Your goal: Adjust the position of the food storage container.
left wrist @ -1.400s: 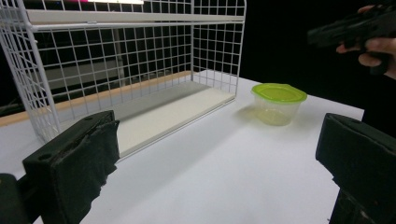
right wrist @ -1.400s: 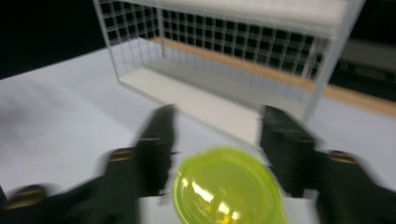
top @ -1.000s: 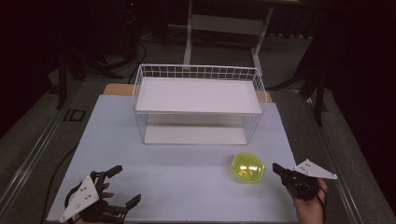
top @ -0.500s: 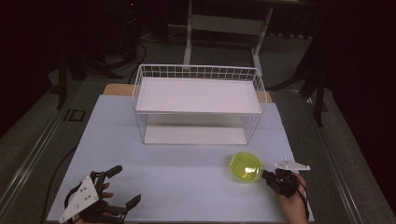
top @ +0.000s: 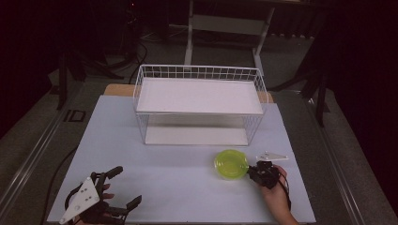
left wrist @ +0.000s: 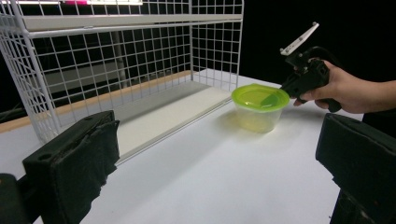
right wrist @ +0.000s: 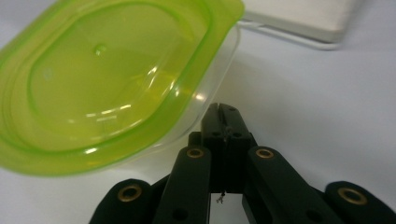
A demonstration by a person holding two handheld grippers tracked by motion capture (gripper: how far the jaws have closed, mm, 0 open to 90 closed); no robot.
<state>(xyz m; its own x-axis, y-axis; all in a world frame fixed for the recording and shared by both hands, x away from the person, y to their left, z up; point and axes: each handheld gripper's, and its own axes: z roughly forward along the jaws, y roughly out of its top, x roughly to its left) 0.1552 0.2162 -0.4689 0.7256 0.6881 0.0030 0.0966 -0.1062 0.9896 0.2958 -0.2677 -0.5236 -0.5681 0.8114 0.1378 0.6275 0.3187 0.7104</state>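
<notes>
On my left I see the left gripper (top: 123, 187) resting low on the white table (top: 178, 187), its jaws spread wide apart with nothing between them. Behind the middle of the table stands the white wire rack (top: 199, 105). Right of centre, in front of the rack, sits the clear tub with the green lid (top: 231, 163). My right gripper (top: 253, 169) is just beside its rim, jaws pressed together and gripping nothing
</notes>
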